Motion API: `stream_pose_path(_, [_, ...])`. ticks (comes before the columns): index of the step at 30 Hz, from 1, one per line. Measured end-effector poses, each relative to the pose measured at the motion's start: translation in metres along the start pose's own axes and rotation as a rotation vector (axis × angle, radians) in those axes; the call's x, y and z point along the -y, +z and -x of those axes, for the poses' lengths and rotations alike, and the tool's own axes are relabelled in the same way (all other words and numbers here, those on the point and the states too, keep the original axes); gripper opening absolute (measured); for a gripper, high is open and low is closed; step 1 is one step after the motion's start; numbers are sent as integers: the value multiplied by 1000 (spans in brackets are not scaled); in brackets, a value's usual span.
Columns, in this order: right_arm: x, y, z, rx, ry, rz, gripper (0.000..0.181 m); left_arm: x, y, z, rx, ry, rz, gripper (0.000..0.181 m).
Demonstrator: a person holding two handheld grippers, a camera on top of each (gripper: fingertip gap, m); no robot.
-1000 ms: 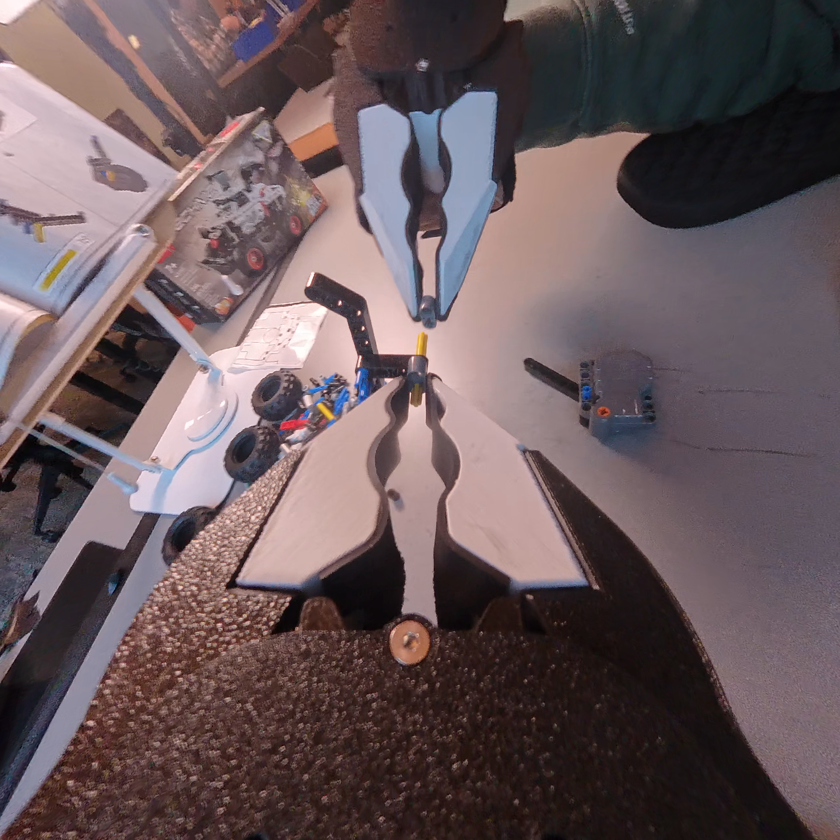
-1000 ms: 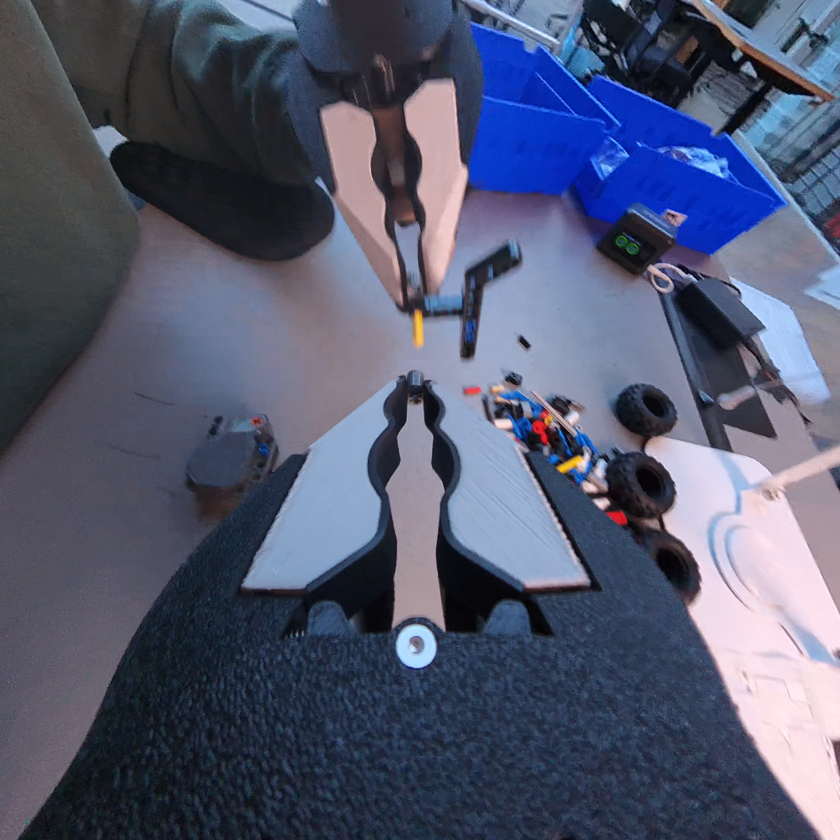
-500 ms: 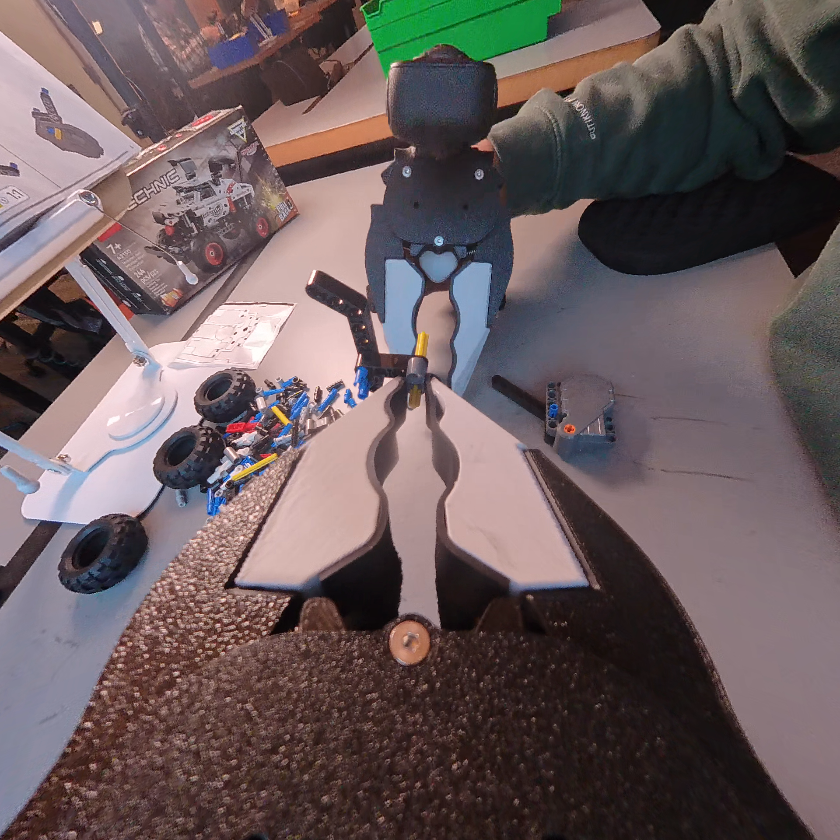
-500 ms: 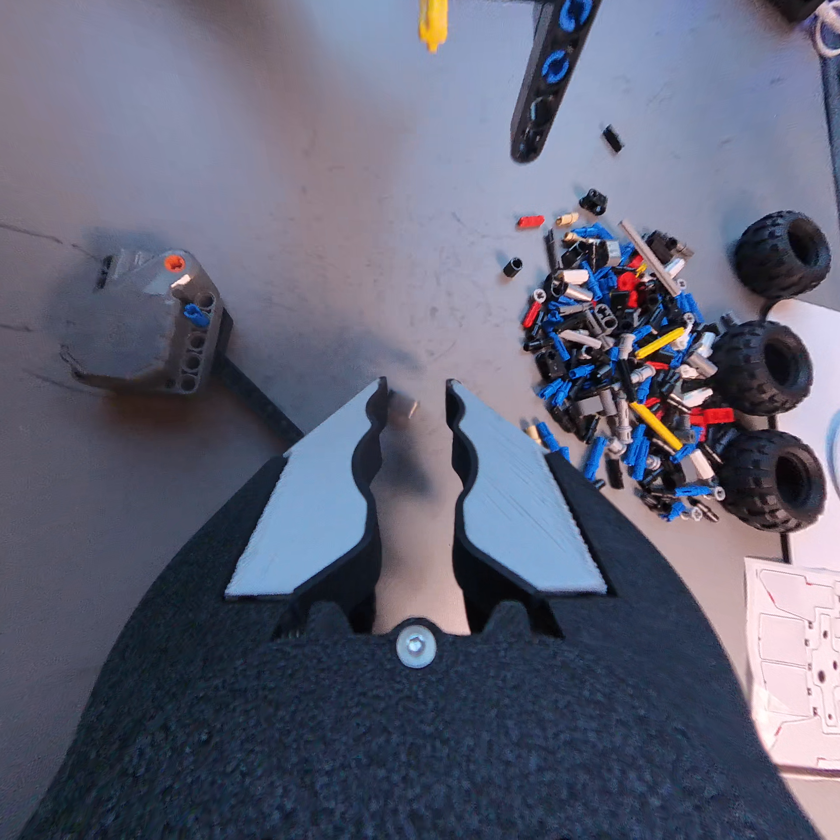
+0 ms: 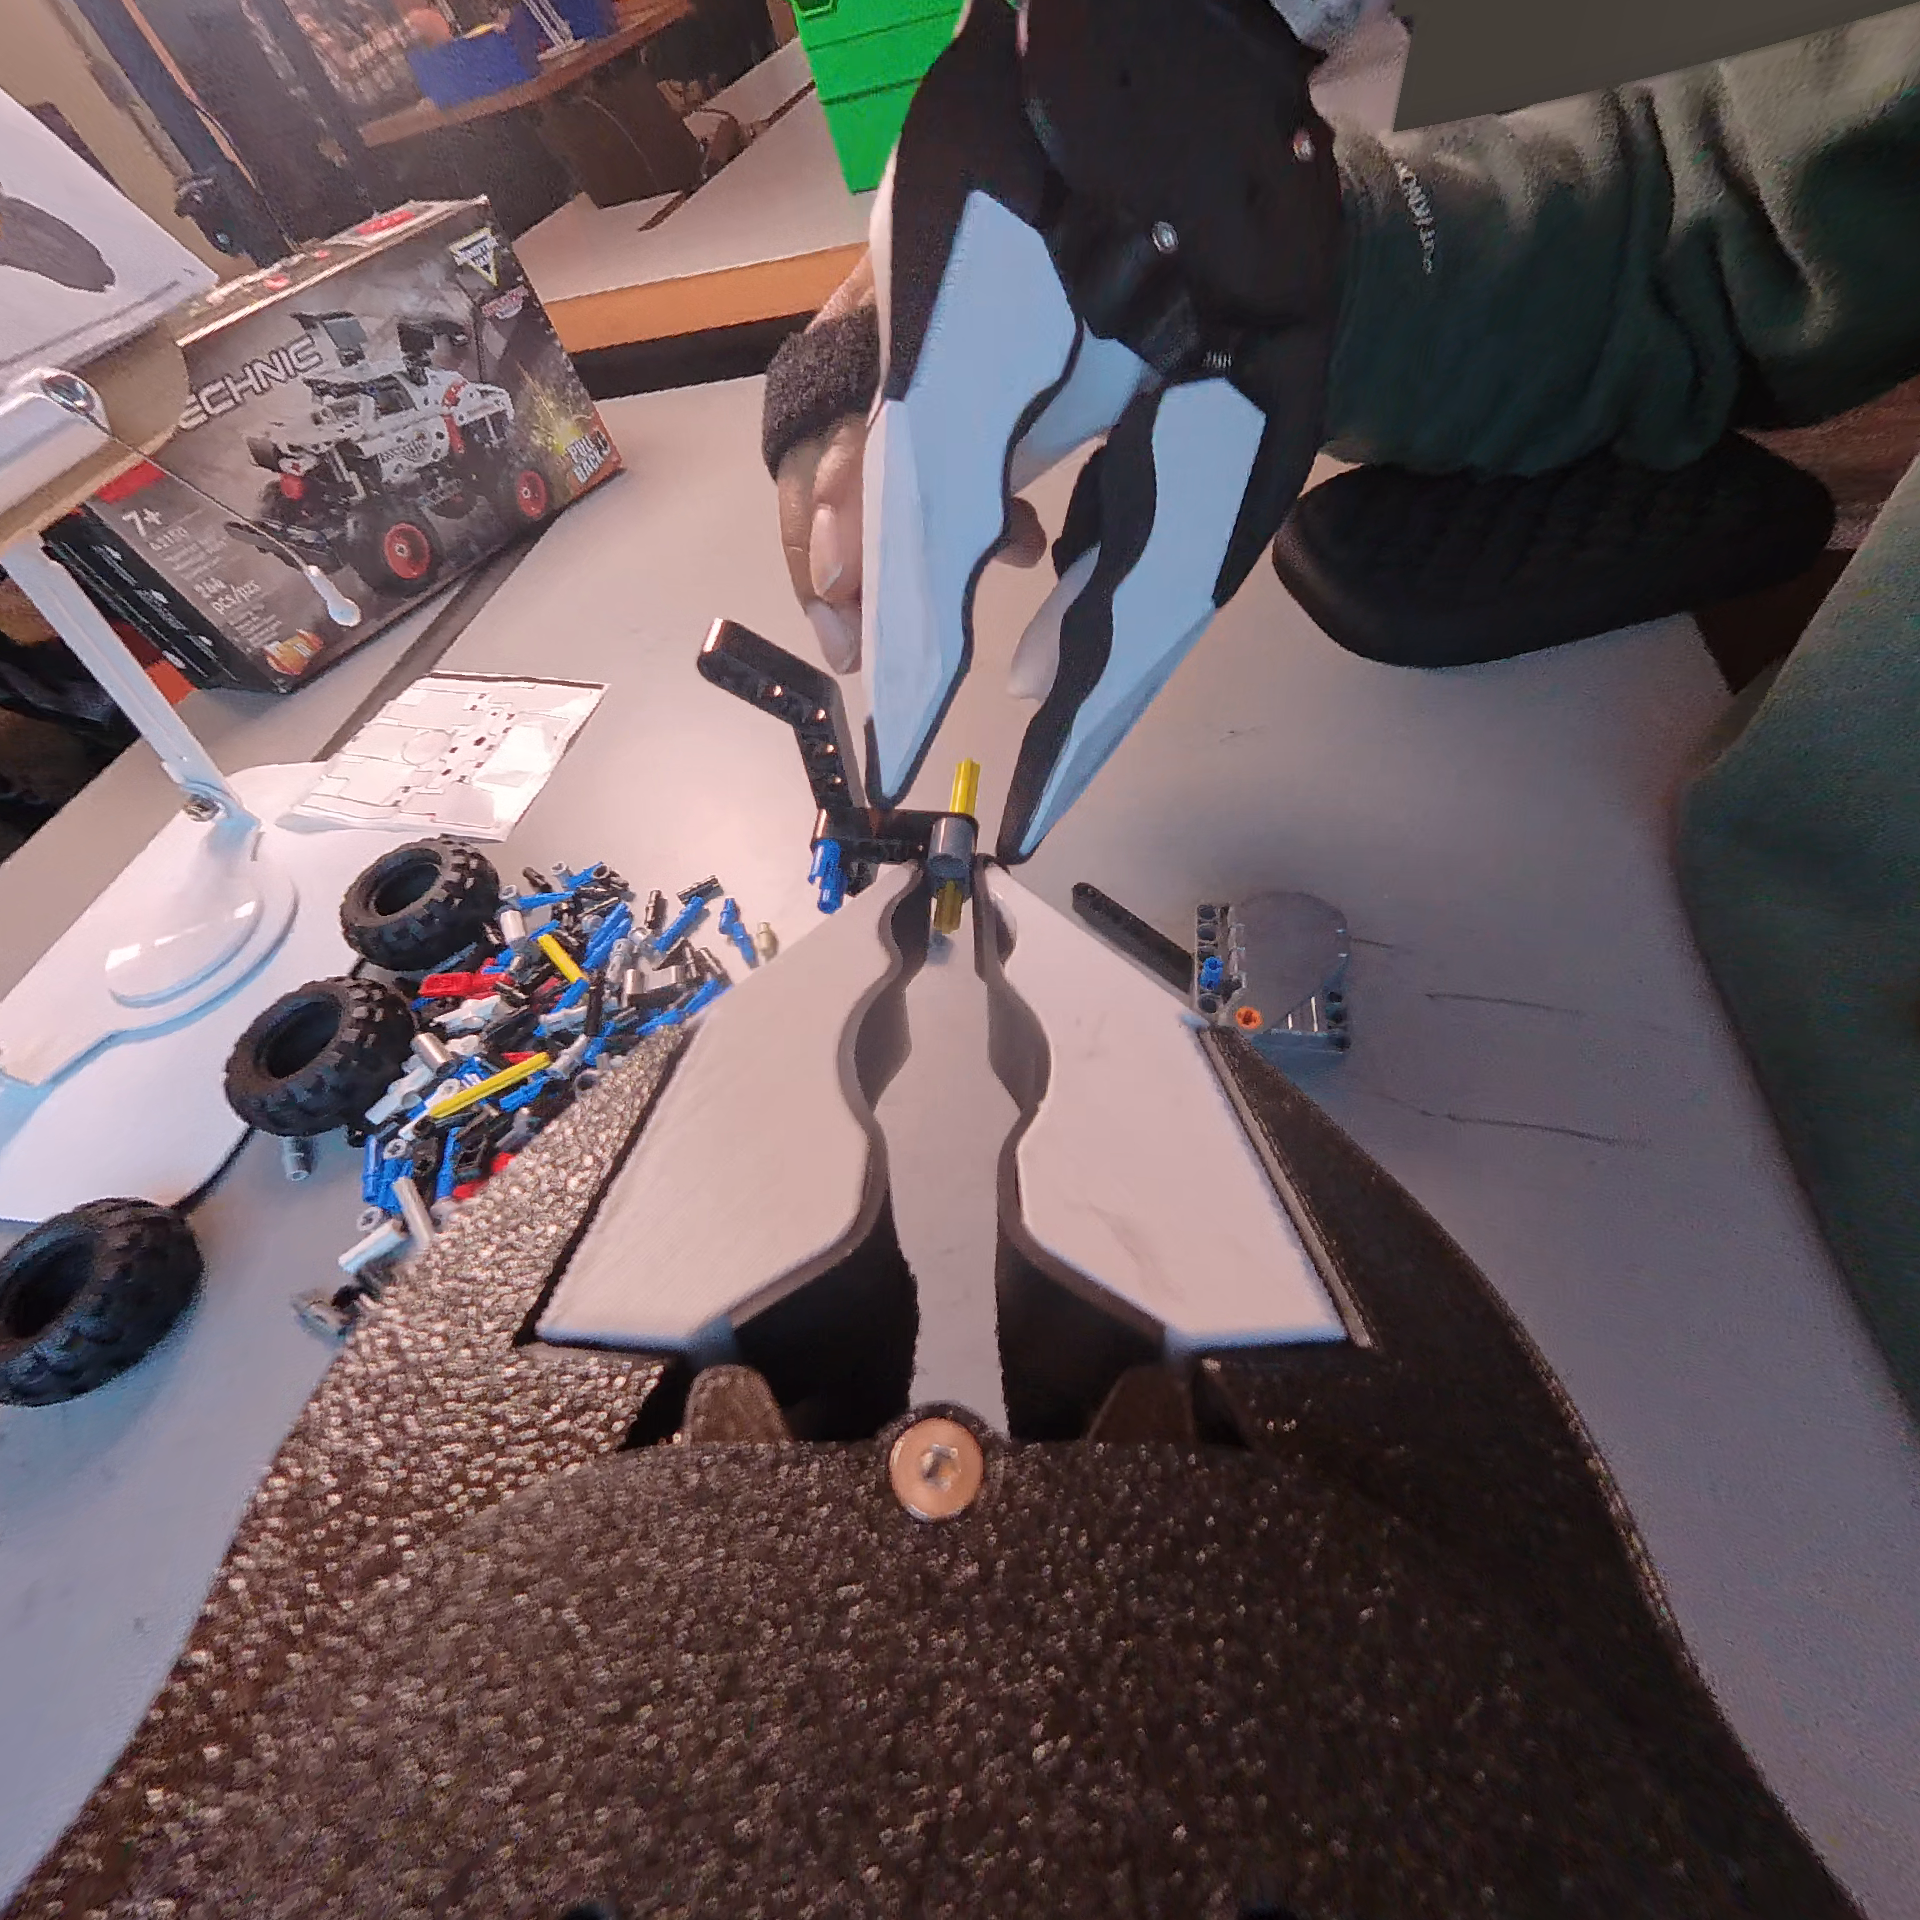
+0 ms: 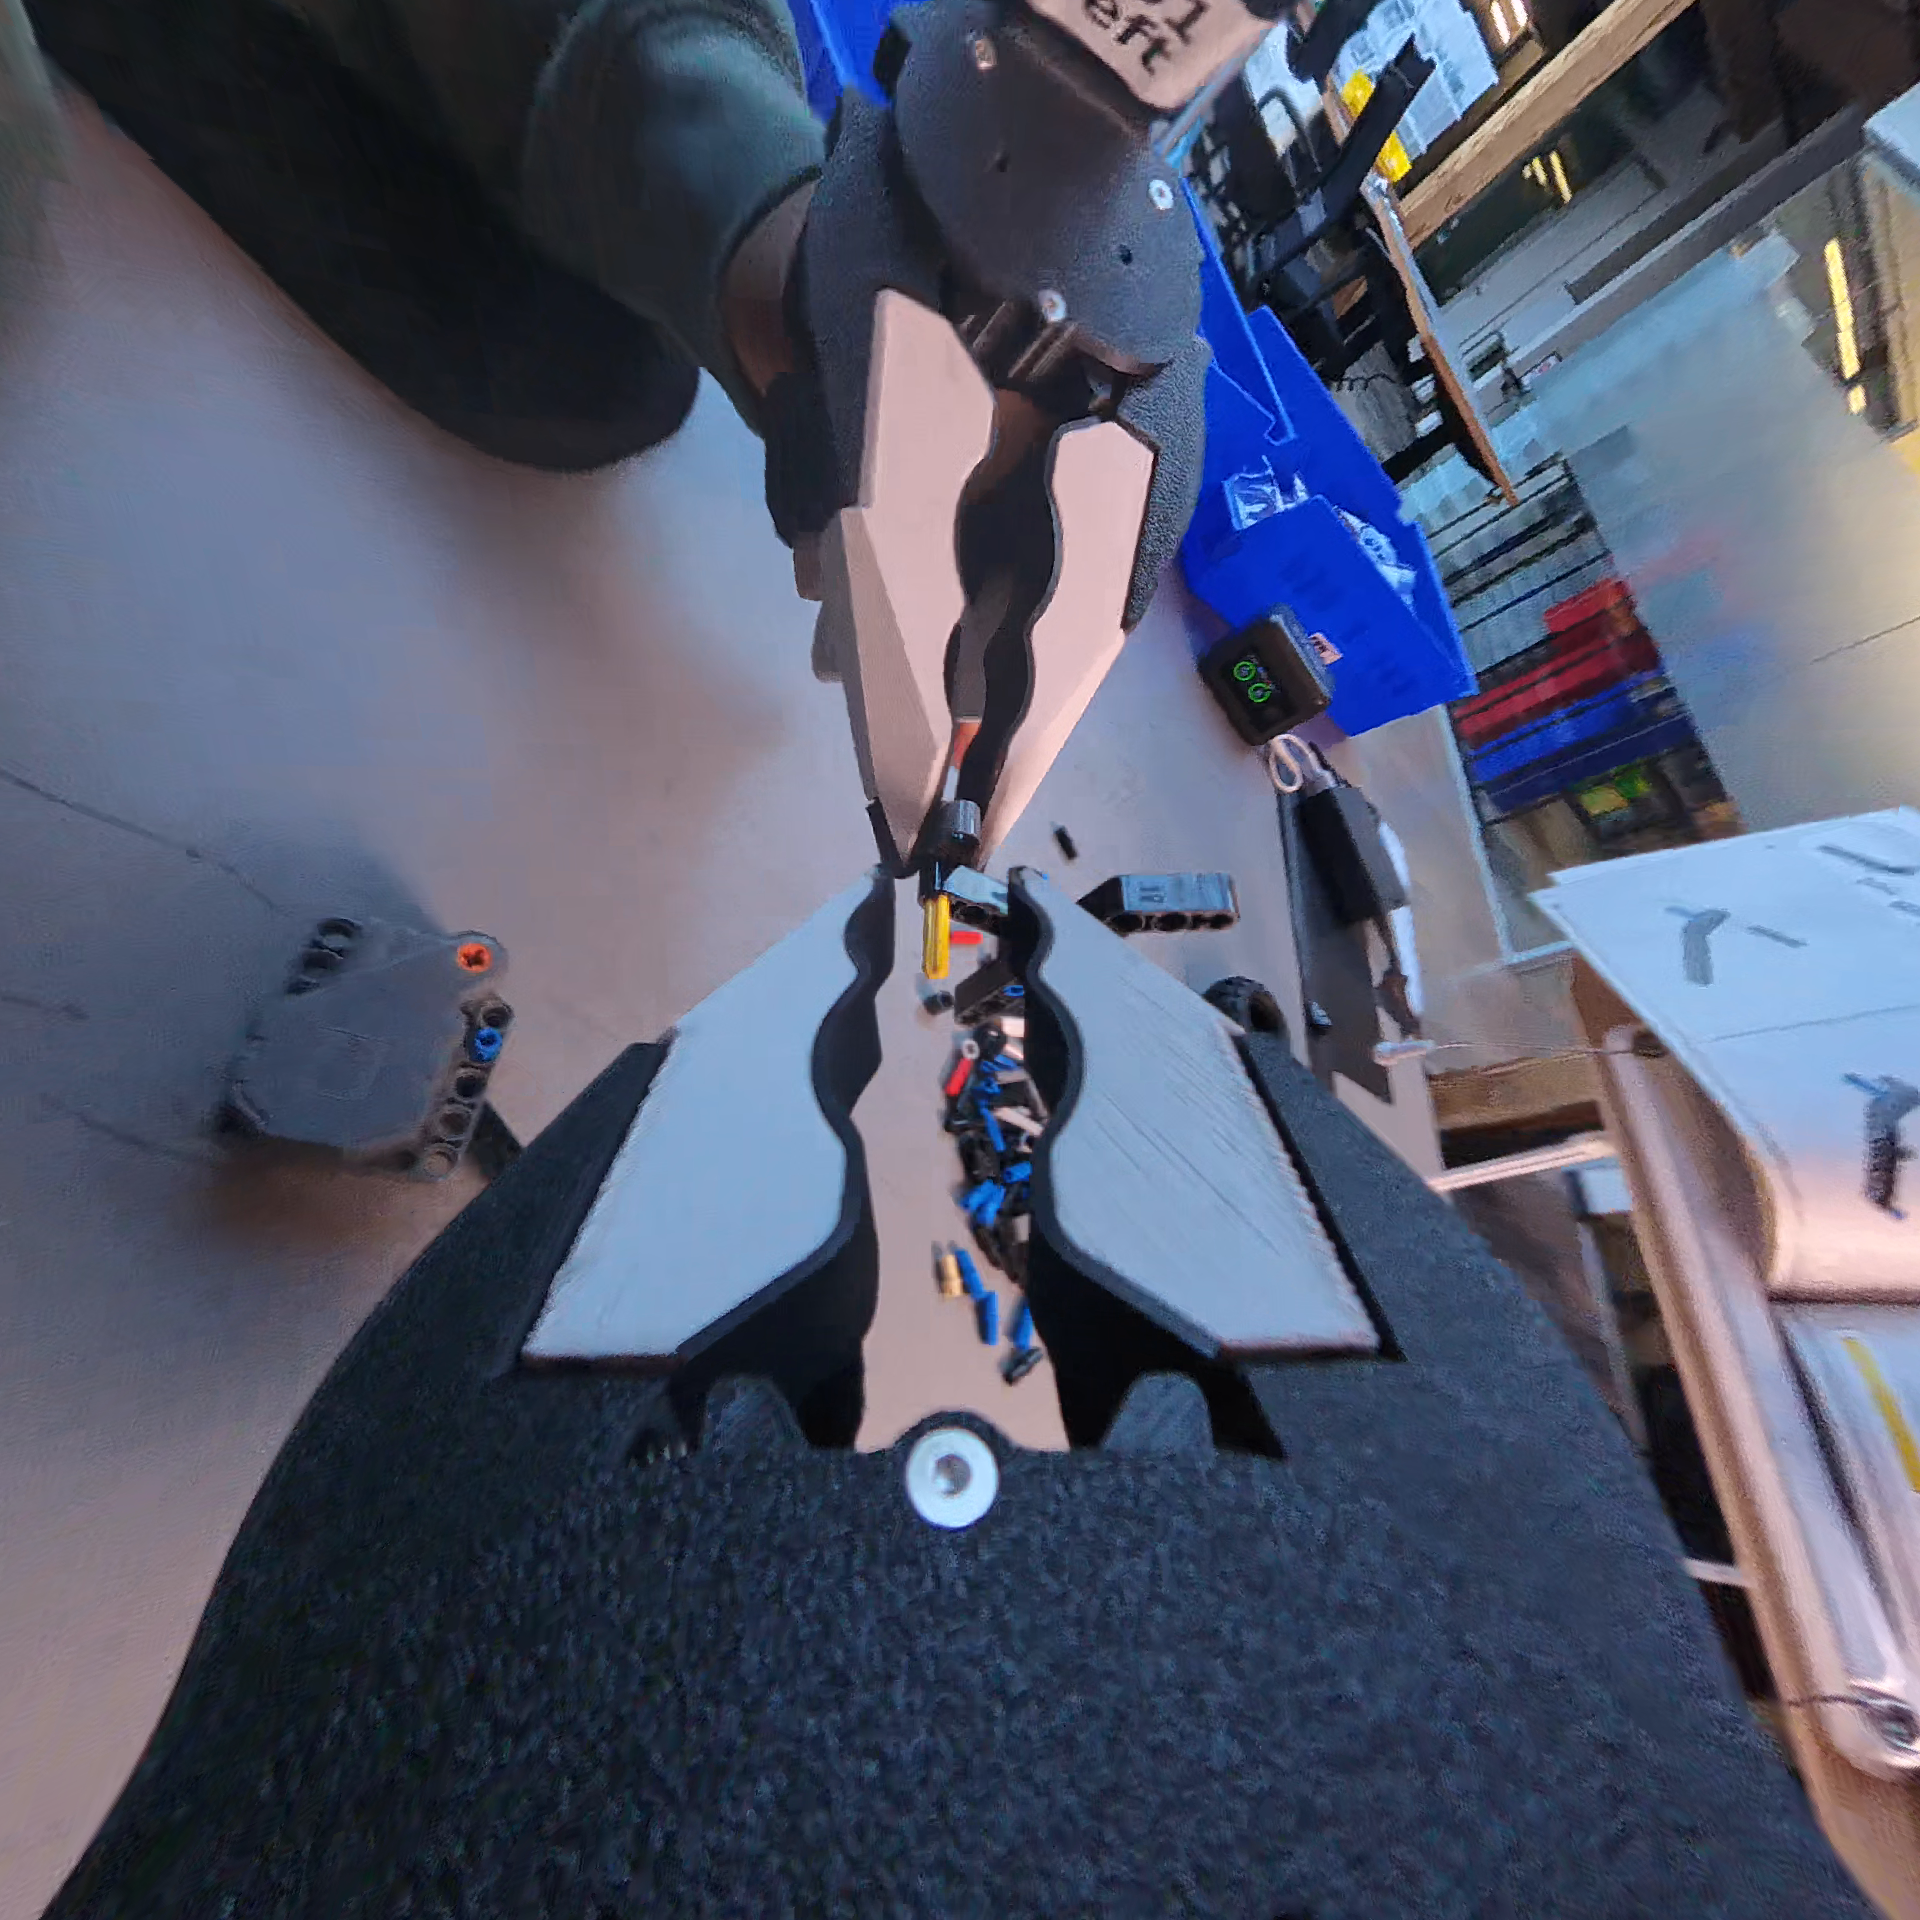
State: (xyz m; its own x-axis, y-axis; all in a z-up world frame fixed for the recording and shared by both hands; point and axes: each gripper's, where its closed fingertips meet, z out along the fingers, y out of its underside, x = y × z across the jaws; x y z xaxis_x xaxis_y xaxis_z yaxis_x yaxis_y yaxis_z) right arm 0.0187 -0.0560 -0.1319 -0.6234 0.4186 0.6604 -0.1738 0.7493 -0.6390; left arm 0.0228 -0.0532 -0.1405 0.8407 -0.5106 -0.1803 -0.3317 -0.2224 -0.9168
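Your left gripper (image 5: 948,883) is clamped on a yellow rod (image 5: 954,847) that carries a black bent beam (image 5: 805,727), raised above the table (image 5: 1455,1195). Your right gripper (image 6: 951,883) is spread apart, its fingertips straddling the rod, with the parts pile (image 5: 520,1029) and grey motor block (image 5: 1283,971) below.

Pale grey desk (image 5: 1558,1299), faintly scratched. On it: a heap of small bricks (image 5: 520,1023), mostly blue, black, grey, some yellow and red. Three black tyres (image 5: 312,1055) beside the heap. Printed sheet (image 5: 457,753) next to a white stand base (image 5: 156,935). Toy-truck box (image 5: 353,436) farther back. Grey motor block (image 5: 1283,977) apart from the heap. Blue bins (image 6: 1320,561) and a small black device (image 6: 1262,673) at the far edge.
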Motion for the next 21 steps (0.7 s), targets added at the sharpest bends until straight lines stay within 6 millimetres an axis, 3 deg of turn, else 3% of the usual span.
stream_pose_path(5, [-4, 8, 3, -69, -206, 55, 11, 1, 0, -8, -177, -280, -53, 6])
stream_pose_path(13, [3, 3, 8, -12, -131, 14, 6, 13, -7, -16, -497, -754, -188, 8])
stream_pose_path(17, [2, 2, 6, 3, -88, 17, 5, 17, -7, -14, -536, -851, -228, 7])
stream_pose_path(21, [9, -2, 3, 38, 47, -70, 6, 23, -10, -14, -545, -822, -212, 6])
